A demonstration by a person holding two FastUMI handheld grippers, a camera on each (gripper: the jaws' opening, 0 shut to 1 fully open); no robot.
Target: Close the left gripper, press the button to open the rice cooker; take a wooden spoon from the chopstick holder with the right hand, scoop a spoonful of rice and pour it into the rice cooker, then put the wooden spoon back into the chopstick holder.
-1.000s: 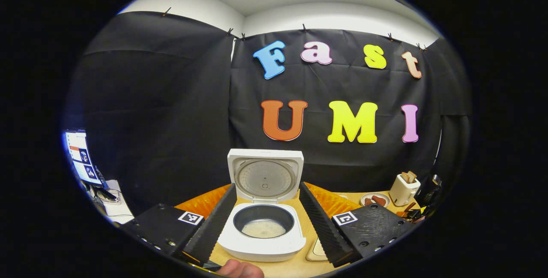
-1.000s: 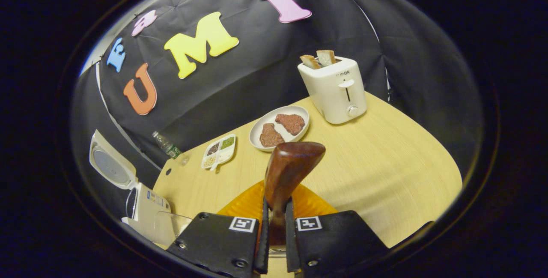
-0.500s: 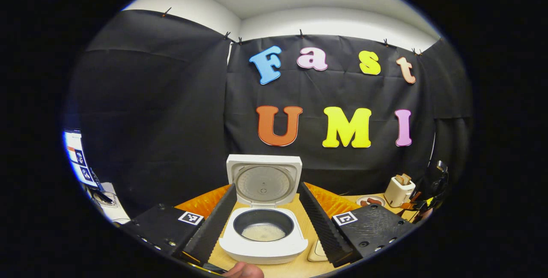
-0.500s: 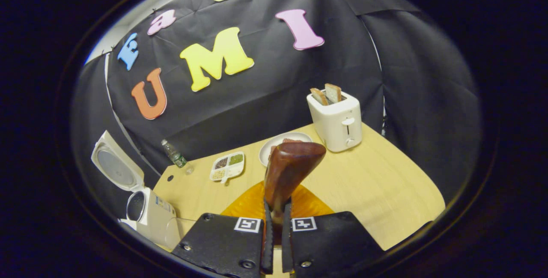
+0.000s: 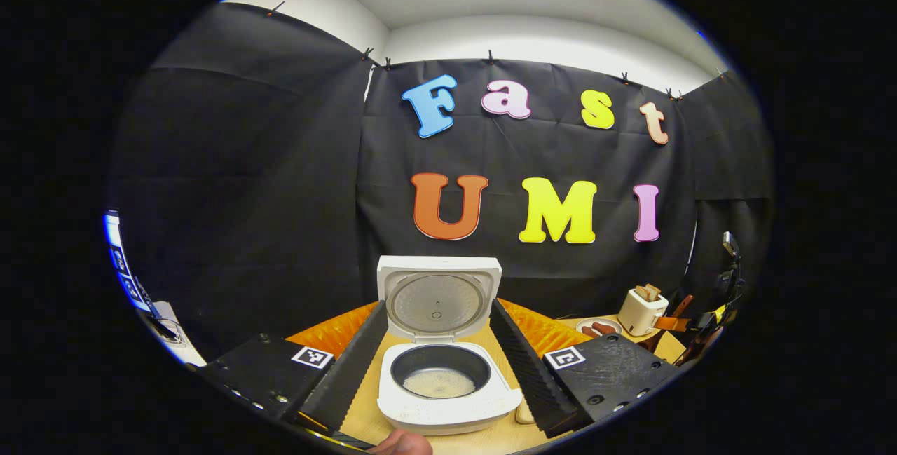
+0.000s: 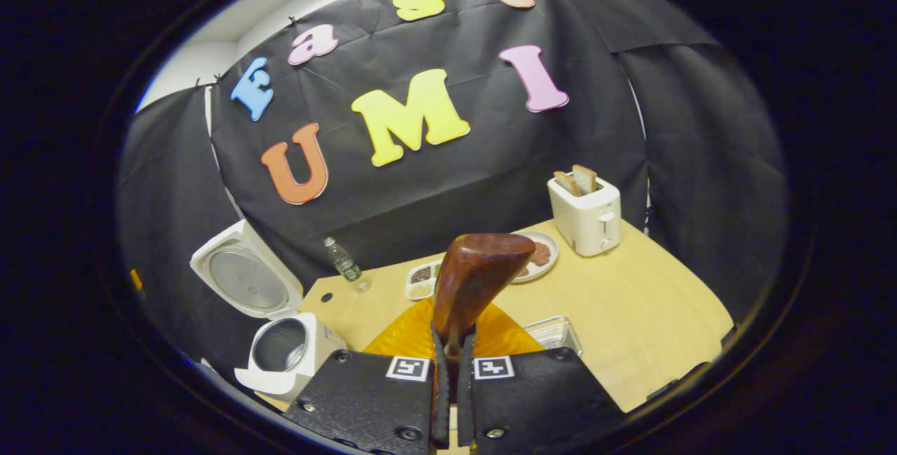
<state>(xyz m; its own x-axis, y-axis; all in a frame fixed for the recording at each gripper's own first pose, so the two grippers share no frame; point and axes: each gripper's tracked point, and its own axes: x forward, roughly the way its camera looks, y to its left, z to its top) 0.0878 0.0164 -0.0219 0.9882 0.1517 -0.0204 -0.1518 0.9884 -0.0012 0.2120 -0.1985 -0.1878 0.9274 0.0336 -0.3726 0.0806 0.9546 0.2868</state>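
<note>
The white rice cooker (image 5: 448, 409) stands with its lid (image 5: 438, 297) raised, and pale rice lies in the dark inner pot (image 5: 440, 379). My left gripper (image 5: 436, 306) is open, one finger on each side of the cooker and touching nothing. In the right gripper view the same cooker (image 6: 284, 353) sits at the lower left with its lid (image 6: 245, 280) up. My right gripper (image 6: 452, 346) is shut on the handle of a dark wooden spoon (image 6: 480, 273), whose bowl points up and away above the table. Whether the spoon carries rice cannot be told.
On the wooden table (image 6: 631, 315) stand a white toaster (image 6: 587, 220) with bread, a plate (image 6: 539, 259) of meat, a divided dish (image 6: 422, 281) of grains, a small bottle (image 6: 343, 262) and a clear container (image 6: 553, 332). A thumb (image 5: 403, 444) shows at the left gripper view's bottom edge.
The right gripper has risen and drawn back with the spoon, so the toaster and plate look farther off and the cooker shows more. The left gripper stays open before the cooker.
</note>
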